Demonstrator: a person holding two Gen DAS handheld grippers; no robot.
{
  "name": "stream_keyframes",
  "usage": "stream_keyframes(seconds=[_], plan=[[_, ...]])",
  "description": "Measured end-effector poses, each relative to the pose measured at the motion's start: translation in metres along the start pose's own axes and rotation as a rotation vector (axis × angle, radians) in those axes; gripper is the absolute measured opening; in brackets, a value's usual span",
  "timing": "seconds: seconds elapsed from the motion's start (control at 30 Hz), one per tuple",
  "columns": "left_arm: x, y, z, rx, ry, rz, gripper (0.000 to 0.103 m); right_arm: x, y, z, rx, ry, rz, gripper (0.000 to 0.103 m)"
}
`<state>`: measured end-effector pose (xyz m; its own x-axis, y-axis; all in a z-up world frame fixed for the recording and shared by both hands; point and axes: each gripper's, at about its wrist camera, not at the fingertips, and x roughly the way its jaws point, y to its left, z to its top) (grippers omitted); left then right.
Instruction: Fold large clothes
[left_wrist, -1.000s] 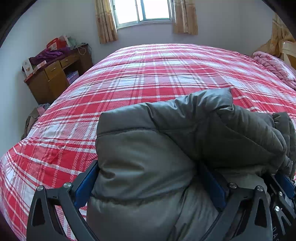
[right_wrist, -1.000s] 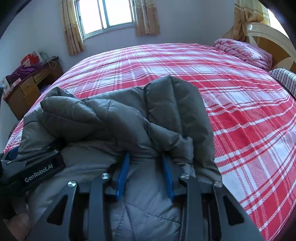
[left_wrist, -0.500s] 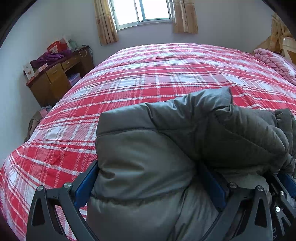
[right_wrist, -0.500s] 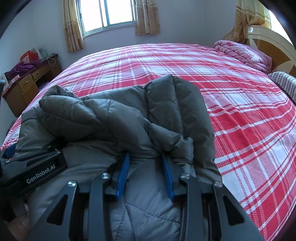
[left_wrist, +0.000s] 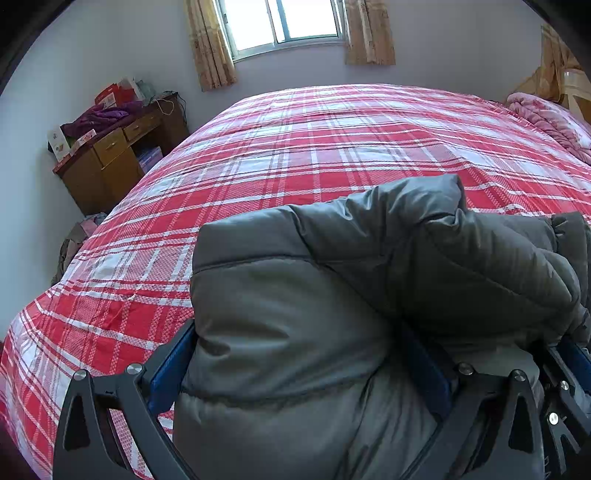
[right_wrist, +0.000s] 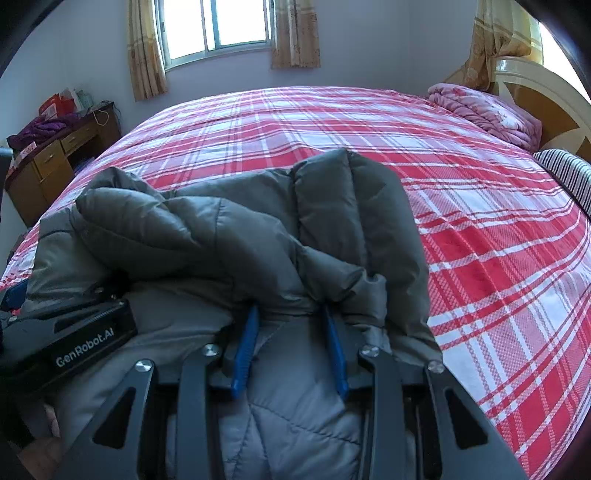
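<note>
Jacket (left_wrist: 295, 332) bottom edge cut off

A padded jacket (right_wrist: 236, 236) is lying bunched on the bed (right_wrist: 480, 221) just ahead of the right gripper (right_wrist: 290, 325), with the left gripper (right_wrist: 74, 332) sitting to its left.

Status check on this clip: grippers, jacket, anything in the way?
Left gripper and right gripper both clamped on grey puffer jacket. Jacket bundled on plaid bed. Nothing in the way.
</note>
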<state>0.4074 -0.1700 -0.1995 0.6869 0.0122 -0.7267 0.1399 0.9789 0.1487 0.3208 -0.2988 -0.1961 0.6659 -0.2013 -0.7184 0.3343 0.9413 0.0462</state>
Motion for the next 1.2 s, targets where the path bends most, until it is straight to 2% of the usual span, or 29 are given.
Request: stream_keyframes(seconds=[0.17, 0.27, 0.33, 0.37, 0.43, 0.47, 0.5, 0.53, 0.6, 0.67, 0.73, 0.87, 0.97, 1.07, 1.2], plan=[[0.0, 0.003, 0.003, -0.006, 0.027, -0.025, 0.103, 0.0, 0.0, 0.0, 0.008, -0.001, 0.008, 0.038], [-0.01, 0.022, 0.003, -0.032, 0.07, -0.136, 0.102, -0.001, -0.002, 0.001, 0.009, 0.002, 0.019, 0.038], [-0.032, 0.047, -0.005, -0.087, 0.054, -0.204, 0.102, -0.004, -0.008, 0.002, 0.02, -0.001, 0.06, 0.041], [-0.041, 0.056, -0.009, -0.105, 0.046, -0.233, 0.102, -0.008, -0.013, 0.002, 0.026, -0.004, 0.085, 0.047], [-0.06, 0.085, -0.025, -0.141, 0.01, -0.312, 0.102, -0.027, -0.026, -0.002, 0.05, -0.037, 0.135, 0.074], [-0.064, 0.093, -0.031, -0.15, -0.002, -0.327, 0.102, -0.037, -0.032, -0.006, 0.068, -0.065, 0.157, 0.095], [-0.067, 0.1, -0.038, -0.157, -0.008, -0.333, 0.102, -0.046, -0.038, -0.009, 0.086, -0.09, 0.16, 0.096], [-0.066, 0.11, -0.048, -0.169, 0.001, -0.351, 0.102, -0.058, -0.047, -0.015, 0.103, -0.126, 0.155, 0.096], [-0.058, 0.116, -0.057, -0.194, 0.035, -0.392, 0.102, -0.066, -0.059, -0.022, 0.112, -0.131, 0.143, 0.096], [-0.047, 0.117, -0.066, -0.231, 0.077, -0.441, 0.102, -0.063, -0.069, -0.028, 0.142, -0.099, 0.16, 0.096], [-0.045, 0.113, -0.069, -0.237, 0.07, -0.464, 0.102, -0.053, -0.076, -0.034, 0.161, -0.04, 0.195, 0.096], [-0.043, 0.095, -0.064, -0.192, 0.059, -0.495, 0.102, -0.048, -0.079, -0.038, 0.185, -0.012, 0.265, 0.09], [-0.043, 0.089, -0.057, -0.144, 0.043, -0.493, 0.102, -0.041, -0.073, -0.037, 0.173, 0.011, 0.359, 0.084], [-0.039, 0.088, -0.053, -0.108, 0.043, -0.507, 0.102, -0.036, -0.068, -0.036, 0.145, 0.011, 0.379, 0.083], [-0.028, 0.086, -0.053, -0.128, 0.06, -0.554, 0.102, -0.023, -0.075, -0.033, 0.208, 0.034, 0.448, 0.083]])
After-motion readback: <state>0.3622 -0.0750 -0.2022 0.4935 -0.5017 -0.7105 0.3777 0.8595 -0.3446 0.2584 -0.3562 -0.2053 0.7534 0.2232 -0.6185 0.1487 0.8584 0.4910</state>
